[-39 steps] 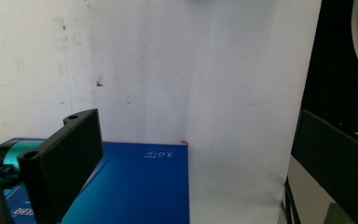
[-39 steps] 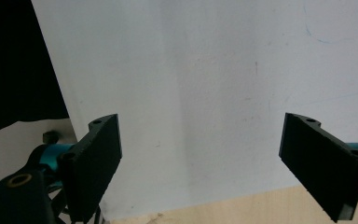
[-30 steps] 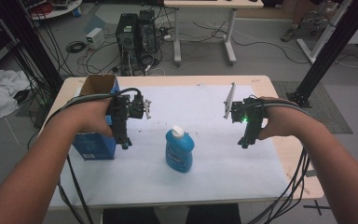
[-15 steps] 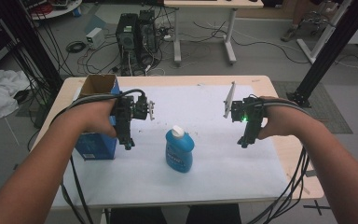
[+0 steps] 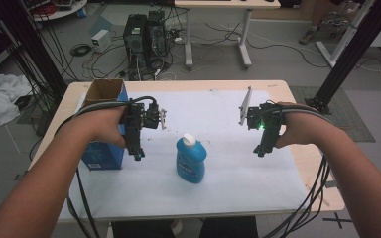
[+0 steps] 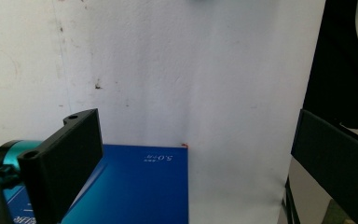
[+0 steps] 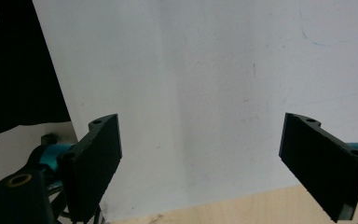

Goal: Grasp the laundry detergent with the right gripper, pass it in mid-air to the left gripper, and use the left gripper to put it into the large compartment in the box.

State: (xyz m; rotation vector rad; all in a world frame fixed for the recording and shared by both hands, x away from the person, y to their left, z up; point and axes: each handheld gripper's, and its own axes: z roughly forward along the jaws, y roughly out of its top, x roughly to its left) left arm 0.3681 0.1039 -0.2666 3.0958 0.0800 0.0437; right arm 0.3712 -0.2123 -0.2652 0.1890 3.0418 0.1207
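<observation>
Probably a lab, computer towers [image 5: 146, 34], floor cables [image 5: 104, 54], black rig frame [image 5: 349, 54]

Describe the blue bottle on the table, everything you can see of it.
The blue bottle looks like glossy plastic, flattish and broad-shouldered, with a white cap at its far end and a pale printed label on its face. It seems to lie on the white sheet covering the table, near the middle, cap pointing away from the person. Nothing grips it: the left gripper and right gripper hover at either side, apart from it.
</observation>
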